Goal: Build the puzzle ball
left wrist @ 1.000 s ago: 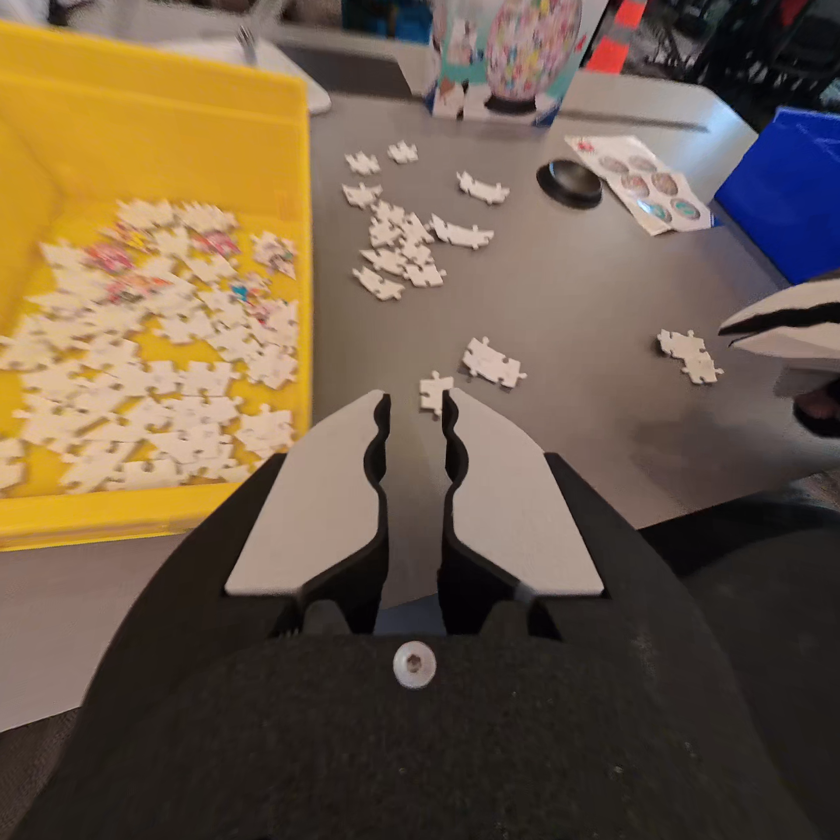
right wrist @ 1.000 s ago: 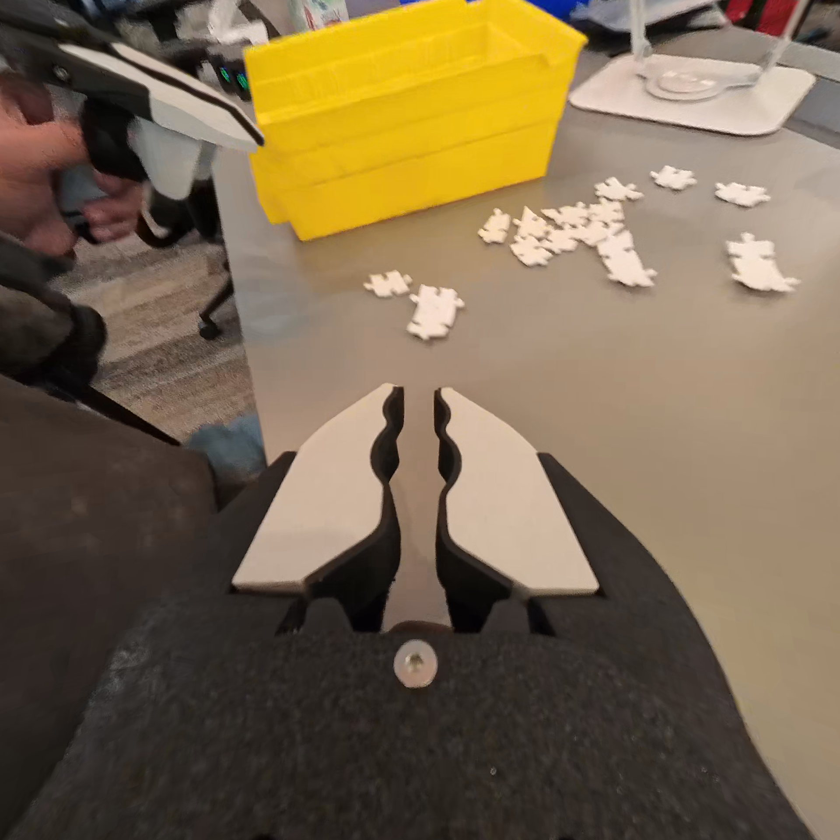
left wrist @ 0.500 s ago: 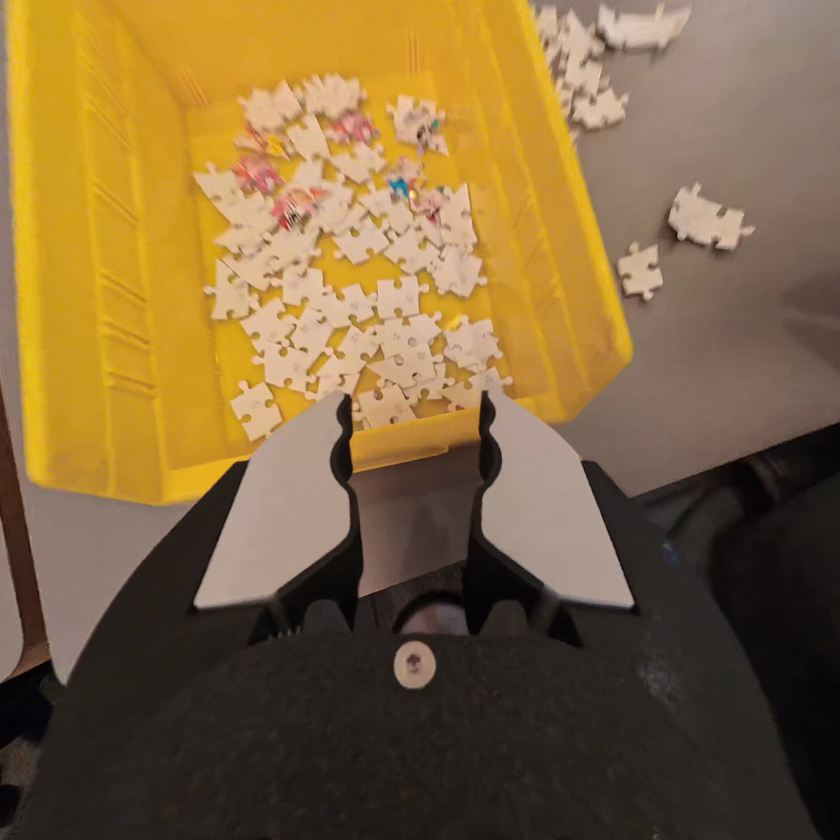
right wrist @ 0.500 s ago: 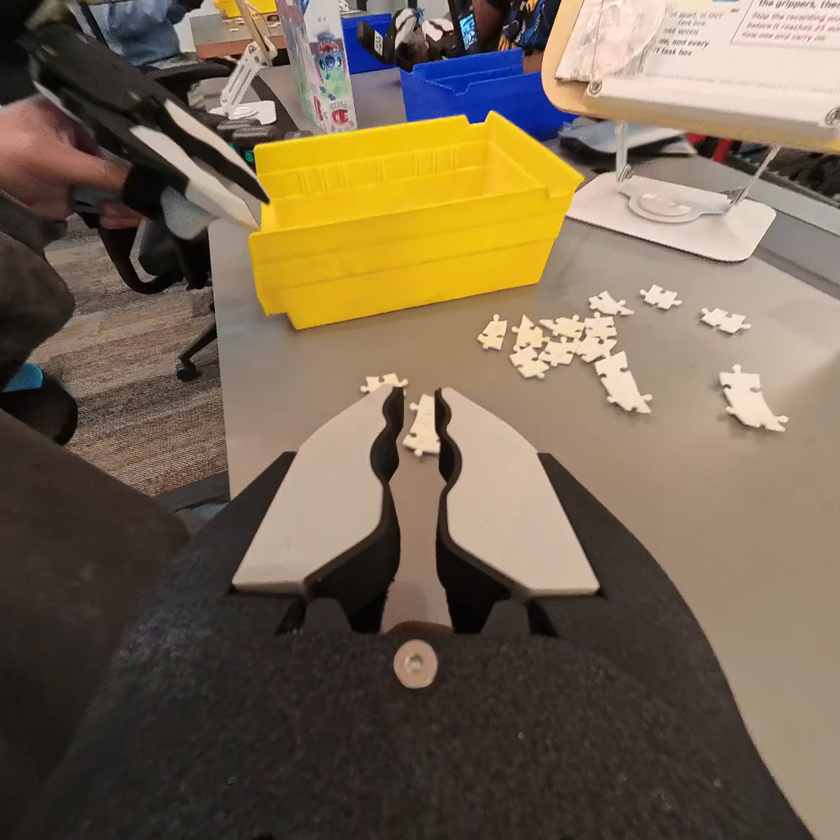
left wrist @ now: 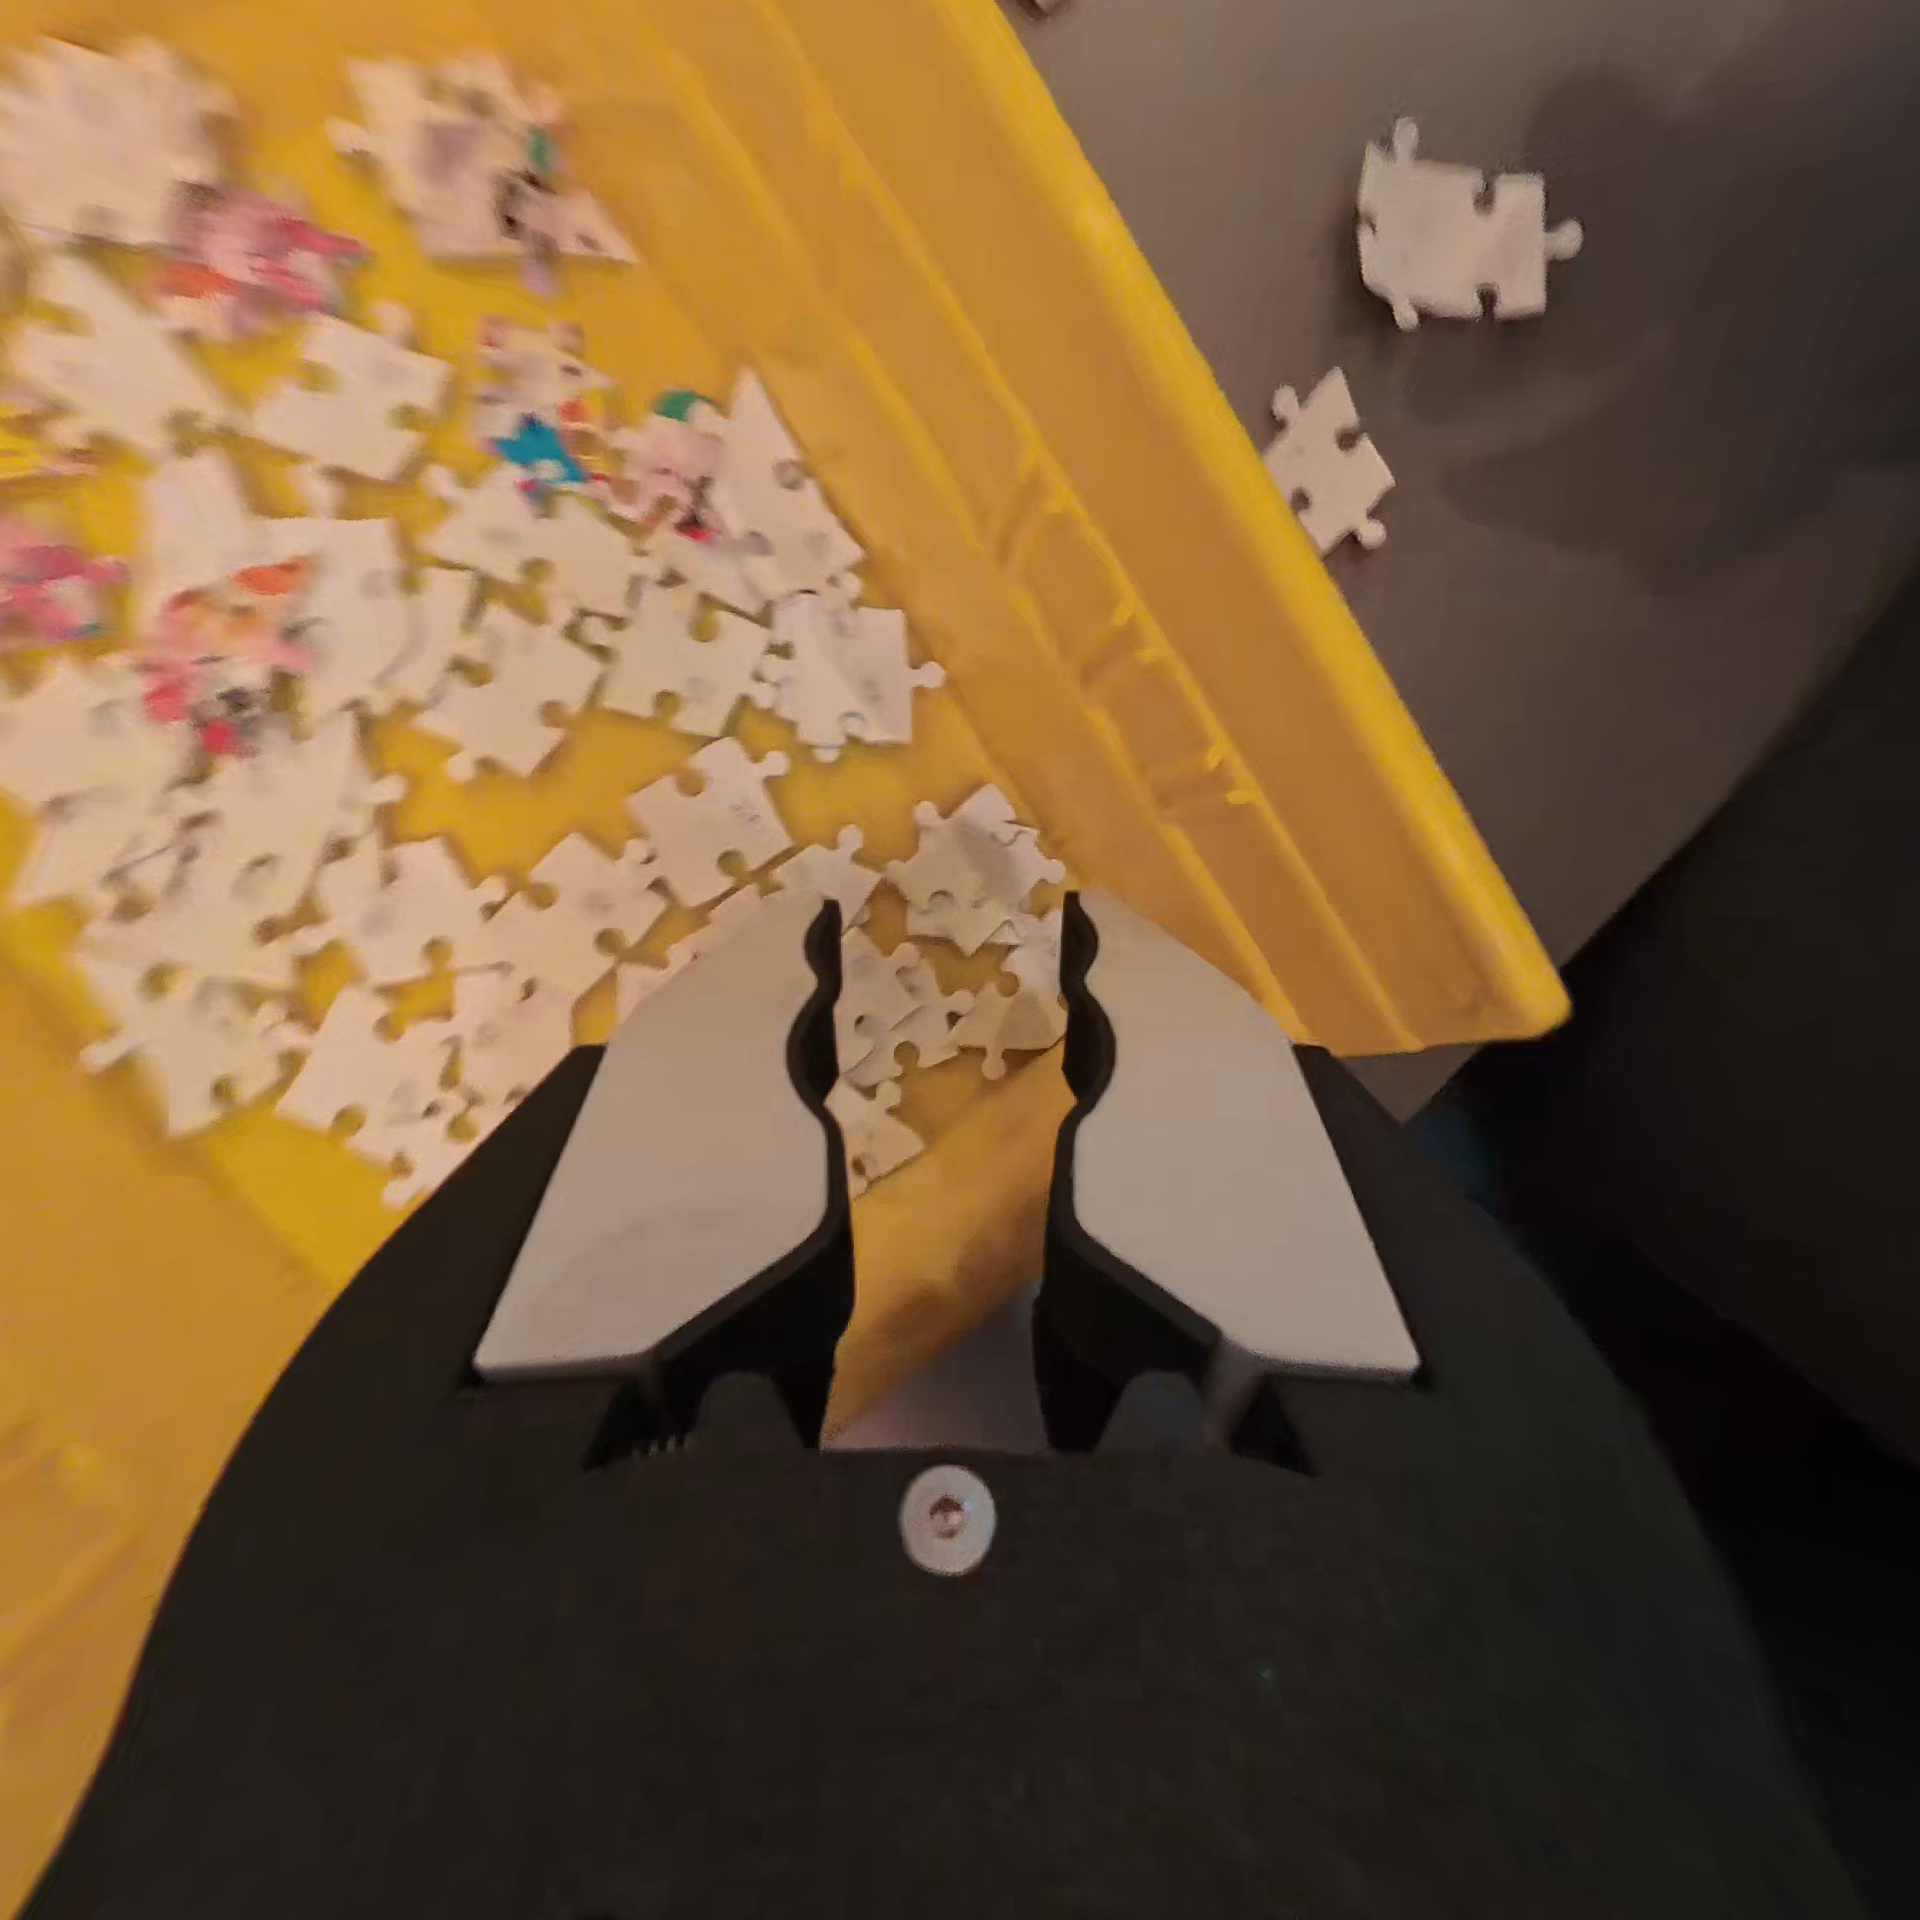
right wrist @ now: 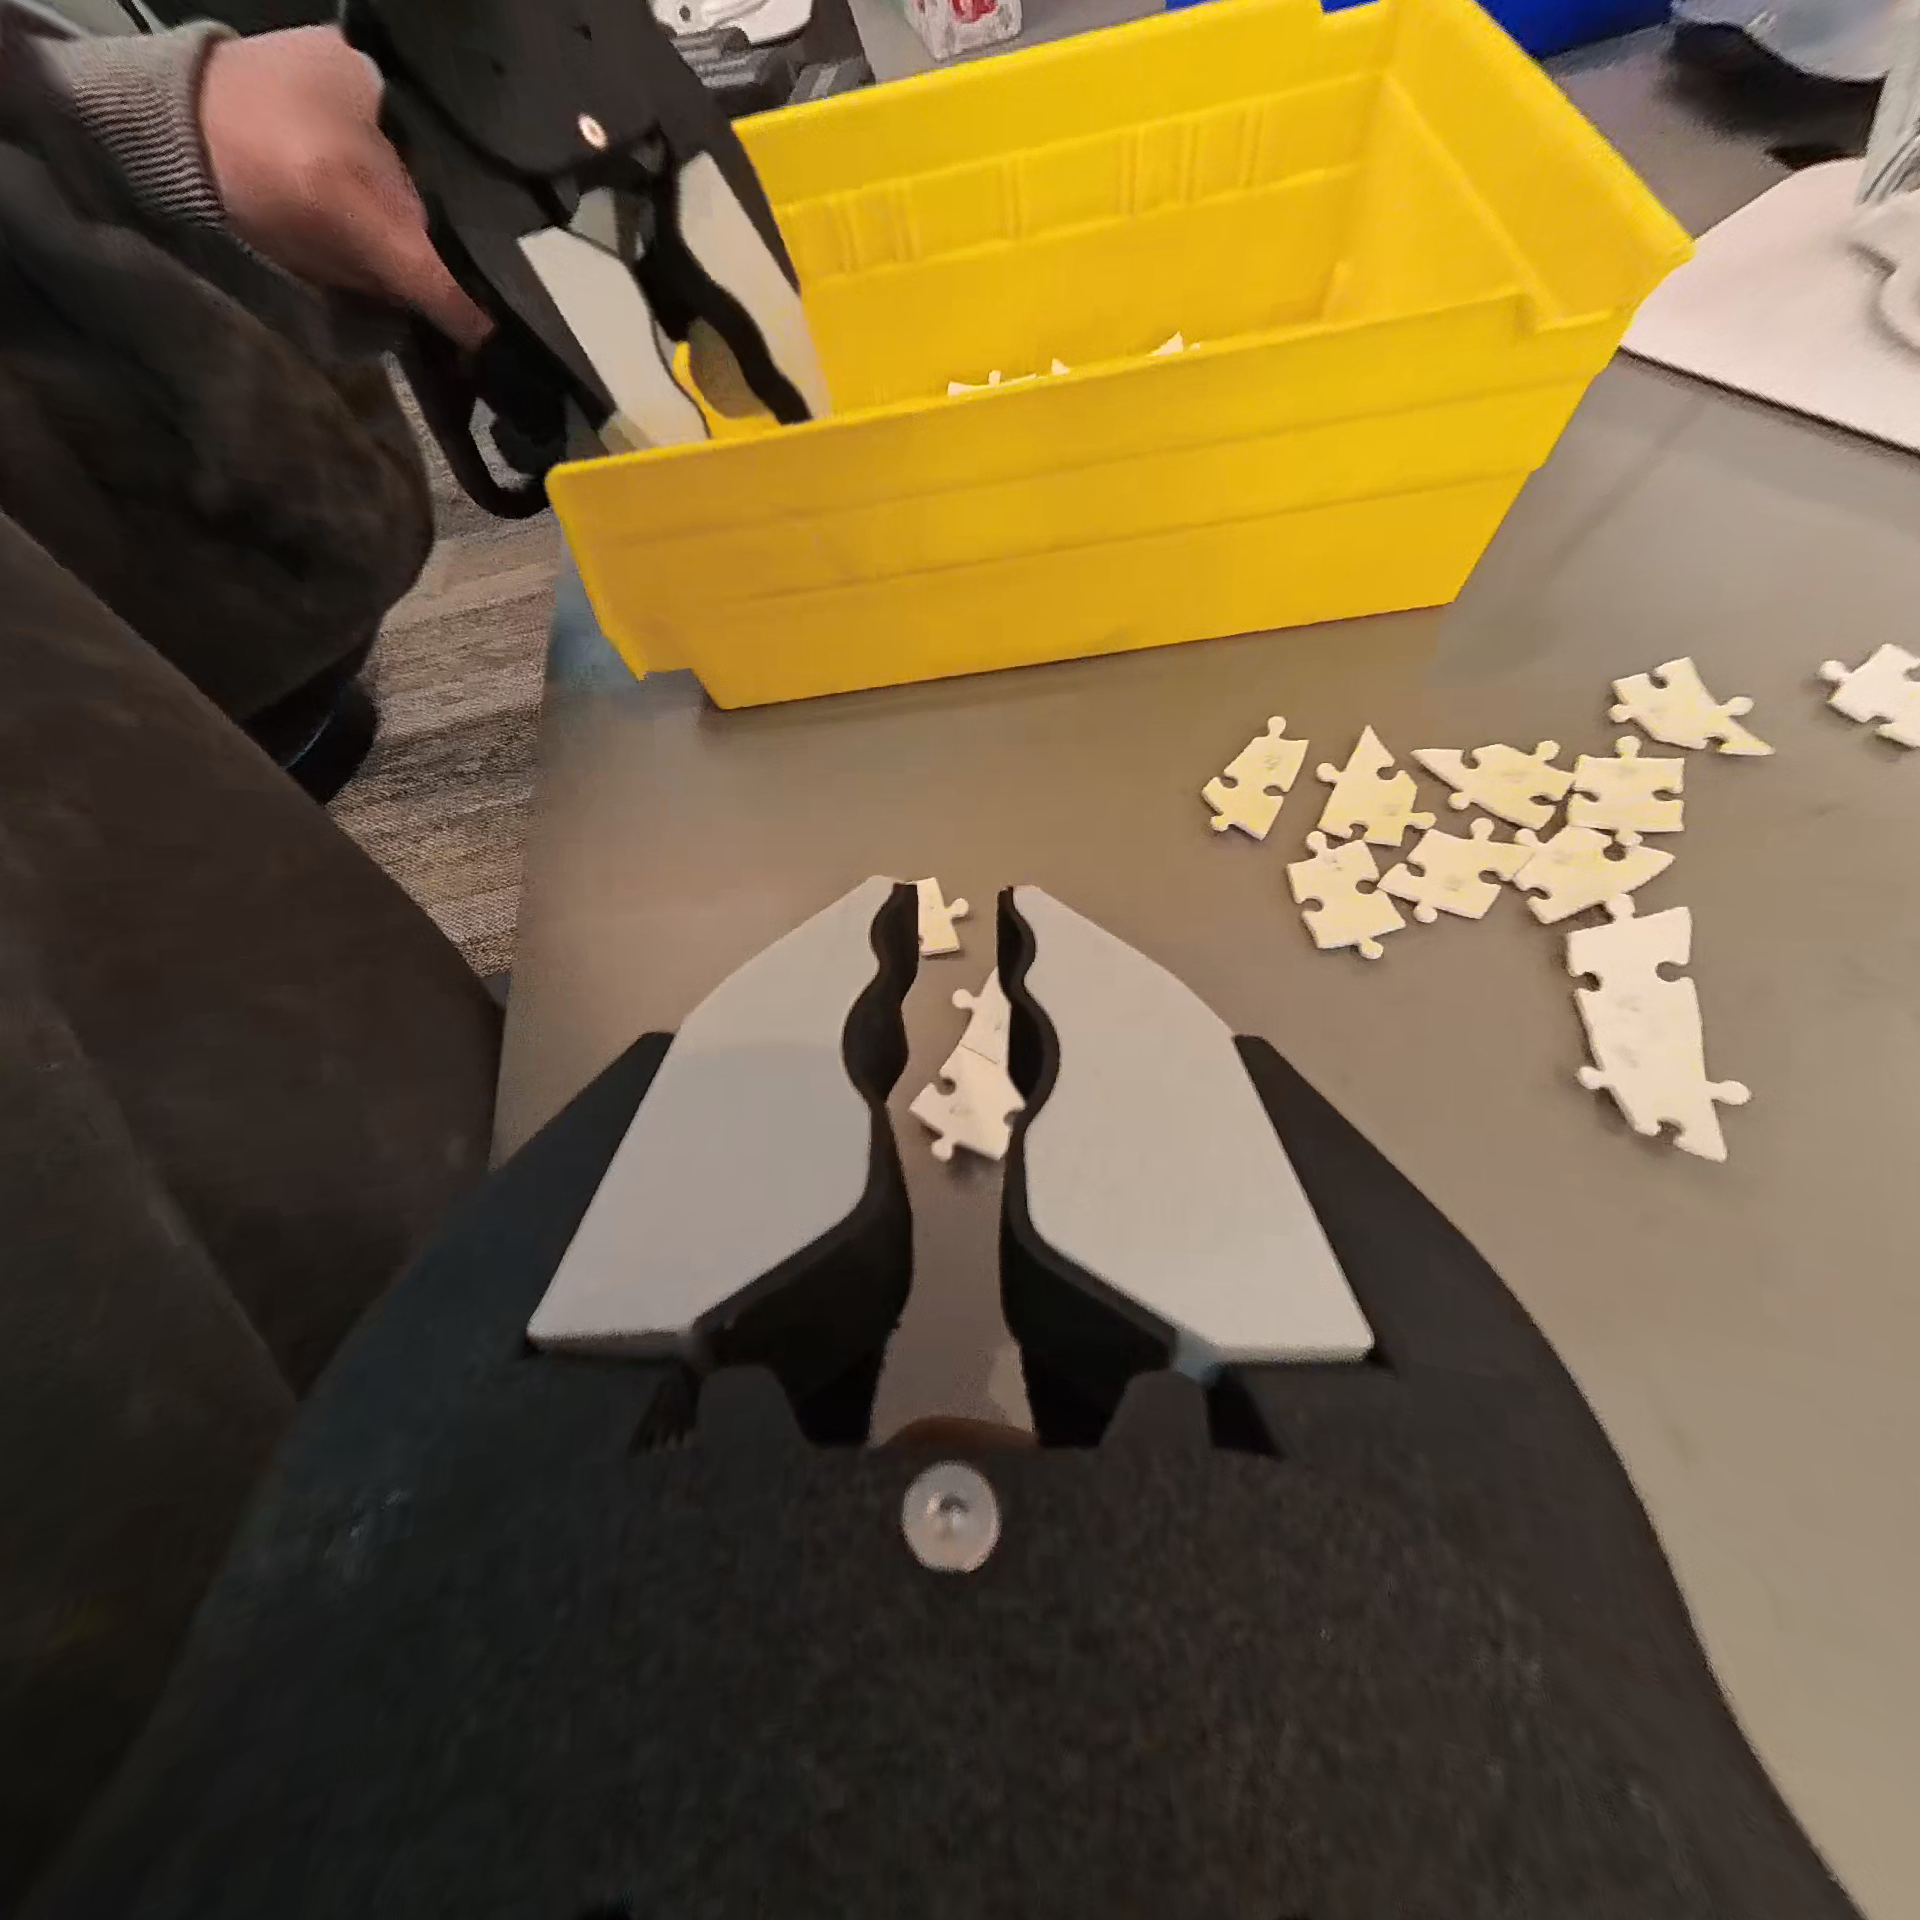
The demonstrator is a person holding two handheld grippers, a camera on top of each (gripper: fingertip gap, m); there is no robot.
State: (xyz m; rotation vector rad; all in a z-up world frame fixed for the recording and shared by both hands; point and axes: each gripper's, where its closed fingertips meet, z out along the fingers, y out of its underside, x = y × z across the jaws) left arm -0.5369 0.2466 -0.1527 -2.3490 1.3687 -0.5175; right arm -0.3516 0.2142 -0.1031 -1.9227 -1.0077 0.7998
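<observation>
Inside, flat knobbed puzzle pieces litter the ribbed plastic bin.

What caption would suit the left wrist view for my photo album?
Open left claw dips into the yellow bin above white puzzle pieces, holding nothing yet.

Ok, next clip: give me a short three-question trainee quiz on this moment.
1. True or false: the left gripper is poised over the yellow bin.
2. What does the right gripper hold? A) one puzzle piece B) nothing C) the bin rim
3. Fill in: the joined pieces seen between the right jaws lie on the ____.

Key: 1 true, jaws open above the loose pieces. 2 B. 3 table.
</observation>
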